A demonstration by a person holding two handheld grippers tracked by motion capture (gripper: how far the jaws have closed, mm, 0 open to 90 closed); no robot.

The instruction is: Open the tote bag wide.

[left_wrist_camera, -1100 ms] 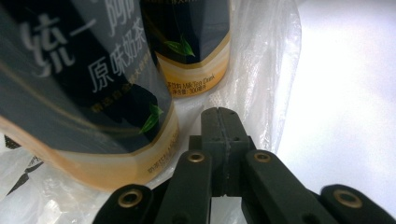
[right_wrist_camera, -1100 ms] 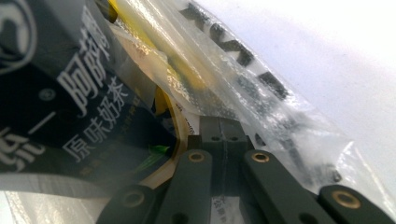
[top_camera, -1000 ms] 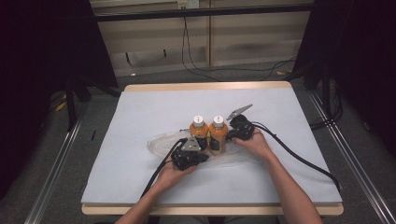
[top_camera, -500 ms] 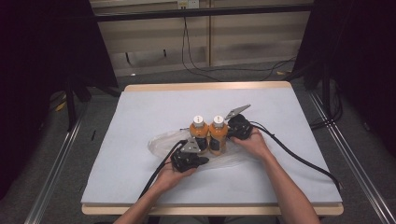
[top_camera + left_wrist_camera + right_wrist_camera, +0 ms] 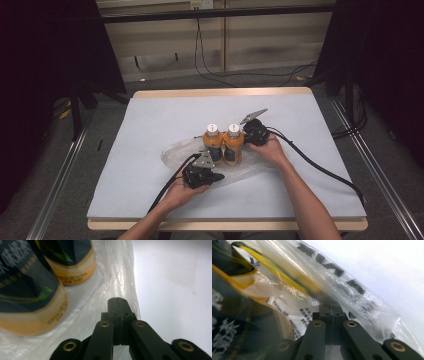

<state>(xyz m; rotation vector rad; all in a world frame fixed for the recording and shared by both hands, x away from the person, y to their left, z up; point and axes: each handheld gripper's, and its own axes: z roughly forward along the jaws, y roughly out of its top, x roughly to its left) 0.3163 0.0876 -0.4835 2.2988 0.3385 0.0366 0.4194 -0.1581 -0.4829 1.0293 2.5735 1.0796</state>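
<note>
Bottles (image 5: 223,144) of orange drink, two of them with white caps, stand upright and touching each other near the middle of the desk (image 5: 150,115), on a clear plastic bag (image 5: 175,155) that lies flat and crumpled under and around their bases. The left tongs (image 5: 212,176) sit at the near edge of the bag, just in front of the bottles; in the left gripper view their jaws are pressed together over the film, and whether a fold is pinched between them I cannot tell. The right tongs (image 5: 248,136) lie low beside the right bottle, closed as well, with printed bag film draped over their tip in the right gripper view.

The work in hand looks like drawing the bag up around the pair. To do that well, each side should hold a single layer of the rim and lift evenly, so the film slides up the labels instead of dragging a base sideways; the bottles are tall and narrow and would likely tip against each other if one side pulls first.

Bare desk lies on every side, with the widest stretch toward the far edge. Both cables (image 5: 320,167) trail back toward the near edge, away from the bottles.
</note>
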